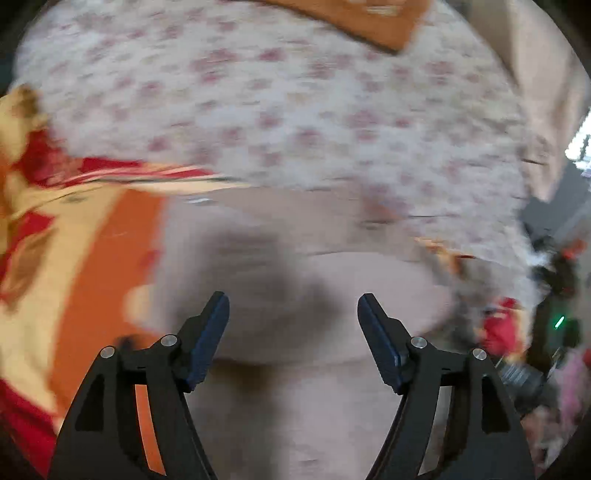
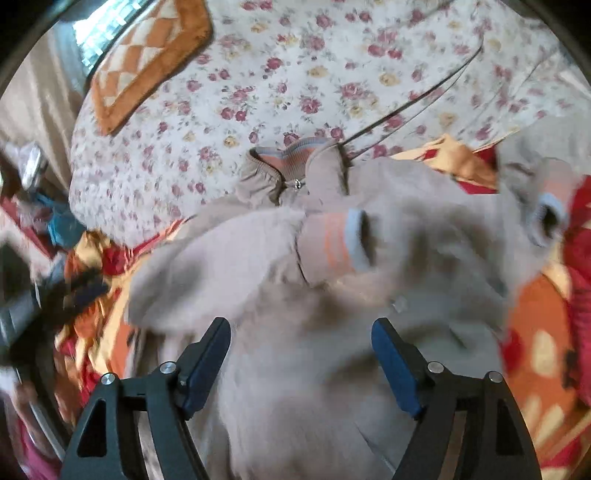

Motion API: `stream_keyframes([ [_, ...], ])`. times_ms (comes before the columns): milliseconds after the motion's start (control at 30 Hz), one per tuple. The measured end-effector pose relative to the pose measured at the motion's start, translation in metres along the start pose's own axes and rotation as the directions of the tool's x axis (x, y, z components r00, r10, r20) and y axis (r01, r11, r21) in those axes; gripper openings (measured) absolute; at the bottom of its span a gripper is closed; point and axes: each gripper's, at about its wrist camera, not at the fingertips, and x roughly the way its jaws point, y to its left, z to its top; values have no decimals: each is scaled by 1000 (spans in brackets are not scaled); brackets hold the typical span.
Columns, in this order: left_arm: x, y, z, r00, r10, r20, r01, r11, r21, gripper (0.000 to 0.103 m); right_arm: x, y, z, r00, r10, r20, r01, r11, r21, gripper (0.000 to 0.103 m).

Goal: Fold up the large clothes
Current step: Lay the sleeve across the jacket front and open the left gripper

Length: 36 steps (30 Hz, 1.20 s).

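In your left wrist view, your left gripper point(image 1: 293, 314) has its jaws spread wide with nothing between the pads; only the blurred beige garment point(image 1: 295, 258) shows through the gap. That garment lies directly under and ahead of the fingertips, and whether the tips touch the cloth you cannot tell, since the whole view is smeared. Beyond the garment, further ahead of the tool, stretches the floral bedsheet point(image 1: 295, 92), with an orange checkered cushion point(image 1: 369, 18) at its far edge. To the left of your left fingers lies an orange, yellow and red blanket point(image 1: 74, 240). Off to the right of the tool, your other gripper shows only as a dark blurred shape with a green light. In your right wrist view, your right gripper point(image 2: 301, 347) is likewise wide open and holds nothing; the garment point(image 2: 295, 369) fills the space beneath and between its fingers. Just ahead of the tips, one sleeve lies folded across the body, its striped cuff point(image 2: 343, 240) pointing right. A second cuff point(image 2: 546, 218) sits ahead and to the right, blurred. Further ahead, the collar with its zip pull point(image 2: 291, 173) rests where the garment meets the floral bedsheet point(image 2: 295, 74). The blanket point(image 2: 539, 332) shows beside the right finger, and the cushion point(image 2: 147, 59) lies far ahead to the left.
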Motion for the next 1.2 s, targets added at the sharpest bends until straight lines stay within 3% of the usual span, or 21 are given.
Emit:
stream_keyframes([
  [100, 9, 38, -10, 996, 79, -52, -81, 996, -43, 72, 39, -6, 20, 1000, -6, -17, 7, 998, 70, 74],
  [167, 16, 57, -16, 991, 109, -77, -115, 991, -75, 72, 56, -8, 25, 999, 14, -51, -9, 996, 86, 35],
  [233, 17, 75, -20, 990, 121, -78, -129, 986, -110, 72, 63, -2, 28, 998, 16, -66, -12, 998, 61, 26],
  [300, 20, 87, -21, 988, 143, -58, -150, 980, -133, 72, 52, 10, 30, 1000, -24, 2, 24, 999, -27, 22],
  [367, 31, 93, -22, 981, 187, -55, -193, 972, -135, 72, 40, 15, 34, 995, -74, 65, 78, 995, -60, 21],
  [433, 50, 98, -24, 972, 208, -105, -221, 967, -127, 72, 39, 8, 38, 985, -144, 98, 148, 989, -29, 21],
  [500, 57, 99, -25, 974, 202, -107, -216, 966, -142, 73, 51, -6, 40, 979, -194, 67, 194, 981, 3, 21],
  [567, 47, 98, -26, 978, 190, -82, -201, 966, -160, 73, 62, -18, 39, 982, -188, -4, 188, 982, 24, 23],
  [633, 37, 98, -26, 982, 172, -73, -182, 968, -170, 72, 54, -26, 34, 983, -179, -31, 180, 983, 46, 40],
  [700, 25, 93, -22, 982, 184, -39, -188, 968, -164, 72, 35, -26, 30, 979, -205, 15, 204, 978, 35, 50],
  [800, 14, 79, -16, 984, 177, 14, -174, 976, -129, 73, 7, -23, 26, 970, -228, 79, 228, 974, 14, 51],
  [933, 26, 58, -11, 987, 159, 6, -157, 982, -105, 73, -7, -5, 28, 981, -158, 114, 162, 986, -29, 50],
  [1033, 50, 47, -13, 984, 175, -31, -177, 981, -83, 73, 7, 13, 36, 986, -131, 102, 140, 986, -91, 45],
  [1133, 80, 45, -20, 972, 212, -104, -220, 973, -70, 73, 36, 17, 41, 983, -166, 79, 174, 979, -109, 43],
  [1200, 90, 47, -23, 967, 229, -113, -237, 969, -69, 73, 59, 6, 45, 979, -199, 33, 201, 976, -87, 43],
])
